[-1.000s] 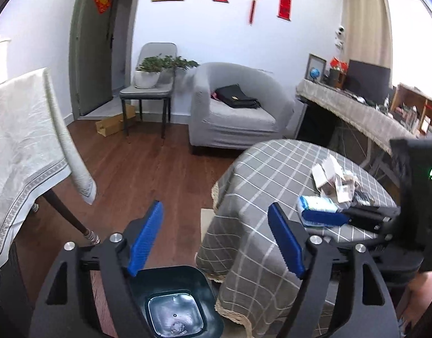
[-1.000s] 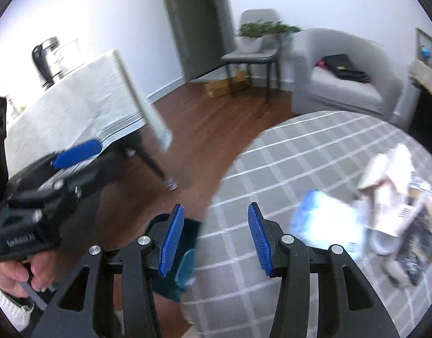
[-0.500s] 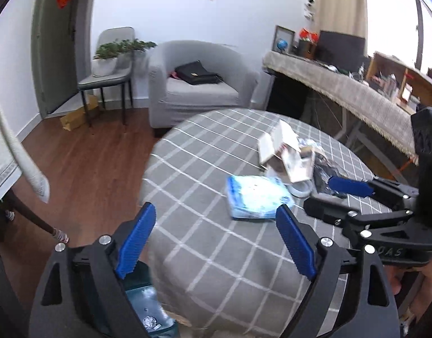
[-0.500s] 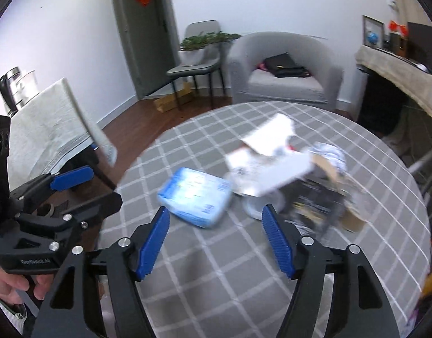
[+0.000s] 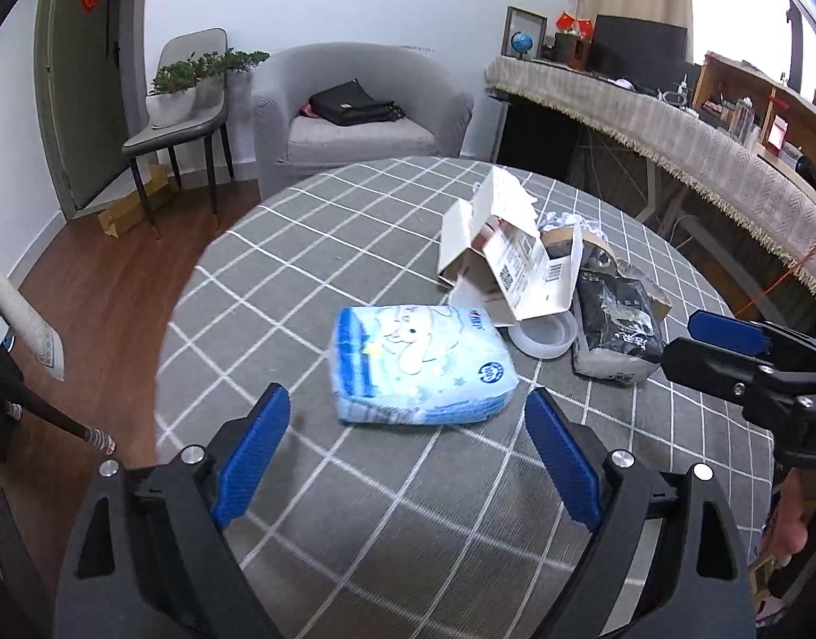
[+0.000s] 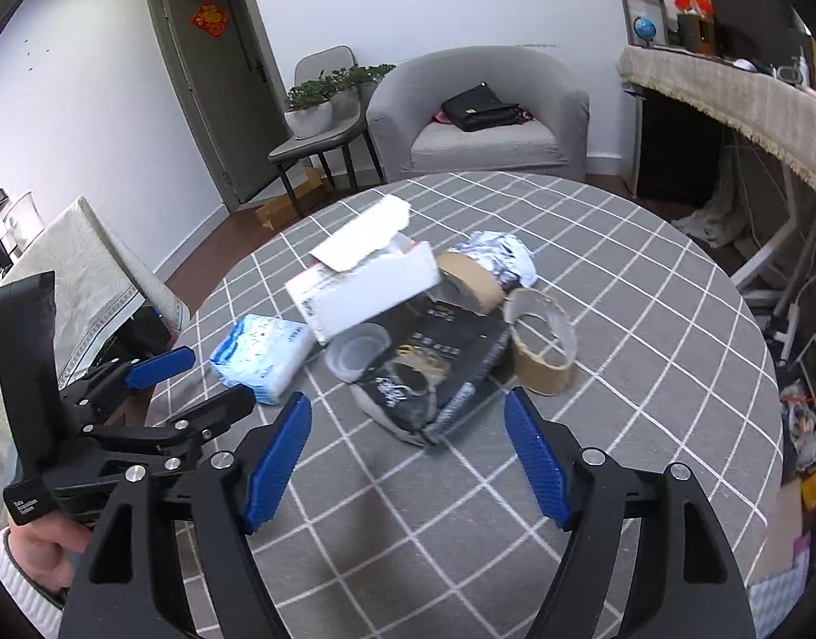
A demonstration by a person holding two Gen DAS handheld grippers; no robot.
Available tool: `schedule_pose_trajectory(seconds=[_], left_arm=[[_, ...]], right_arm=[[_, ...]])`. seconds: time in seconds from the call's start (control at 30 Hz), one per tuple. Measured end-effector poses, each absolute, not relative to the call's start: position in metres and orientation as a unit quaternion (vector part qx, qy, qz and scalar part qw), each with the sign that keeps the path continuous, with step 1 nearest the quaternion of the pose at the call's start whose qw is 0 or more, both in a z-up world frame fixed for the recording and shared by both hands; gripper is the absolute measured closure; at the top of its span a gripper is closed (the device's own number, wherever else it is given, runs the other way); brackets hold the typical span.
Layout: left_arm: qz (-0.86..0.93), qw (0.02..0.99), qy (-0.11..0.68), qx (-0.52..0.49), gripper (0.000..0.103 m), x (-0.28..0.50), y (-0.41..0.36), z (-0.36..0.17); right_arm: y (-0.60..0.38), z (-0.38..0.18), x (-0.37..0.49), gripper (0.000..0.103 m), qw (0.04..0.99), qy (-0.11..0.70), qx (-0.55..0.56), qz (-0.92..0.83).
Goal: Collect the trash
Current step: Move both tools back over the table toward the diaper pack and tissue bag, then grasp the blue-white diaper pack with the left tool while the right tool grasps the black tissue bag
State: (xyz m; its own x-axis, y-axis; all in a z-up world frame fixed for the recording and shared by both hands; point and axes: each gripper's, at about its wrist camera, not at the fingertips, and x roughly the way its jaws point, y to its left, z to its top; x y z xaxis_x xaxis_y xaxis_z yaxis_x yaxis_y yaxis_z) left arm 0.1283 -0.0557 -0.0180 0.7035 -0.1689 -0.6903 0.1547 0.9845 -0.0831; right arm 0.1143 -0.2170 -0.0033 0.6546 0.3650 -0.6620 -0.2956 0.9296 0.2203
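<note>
Here we hold both tools wide open and empty over the round bench (image 5: pixel 322 266) with its grey checked cloth. The left tool (image 5: pixel 408 458) faces the soft blue-and-white tissue pack (image 5: pixel 415 365), which lies flat just ahead between its pads, long axis running across the opening. The right tool (image 6: pixel 408 458) points at the crinkled black foil bag (image 6: pixel 434 373), with an open white carton (image 6: pixel 365 287), a clear plastic lid (image 6: pixel 357 357) and what we take for tape rolls (image 6: pixel 541 346) piled behind it.
</note>
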Motion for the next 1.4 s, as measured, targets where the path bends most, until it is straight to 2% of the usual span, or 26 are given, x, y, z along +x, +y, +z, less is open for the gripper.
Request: schedule_pose_trajectory(seconds=[0.3,0.47,0.53,0.63,1.03,1.17,1.4], left_arm=[[-0.071,0.920,0.386,-0.009,0.011,0.151,-0.064,-0.021],[-0.068,0.911,0.406,-0.002,0.019,0.159,-0.066,-0.026],[-0.068,0.912,0.405,0.003,0.027,0.159,-0.066,-0.027],[-0.070,0.913,0.403,0.006,0.029,0.156,-0.066,-0.027],[-0.068,0.919,0.387,-0.026,0.029,0.144,-0.033,-0.015],[-0.072,0.921,0.381,-0.035,0.029,0.141,-0.024,-0.008],[-0.078,0.921,0.379,-0.034,0.029,0.135,-0.017,-0.001]], right_arm=[[-0.225,-0.013,0.120,0.027,0.901,0.390,0.060,0.181],[-0.216,-0.015,0.121,0.027,0.900,0.394,0.056,0.178],[-0.212,-0.015,0.122,0.027,0.900,0.396,0.051,0.173],[-0.208,-0.016,0.124,0.027,0.901,0.399,0.047,0.165],[-0.181,-0.023,0.135,0.027,0.903,0.412,0.037,0.116],[-0.181,-0.026,0.141,0.035,0.904,0.416,0.039,0.093],[-0.182,-0.028,0.145,0.037,0.905,0.416,0.038,0.078]])
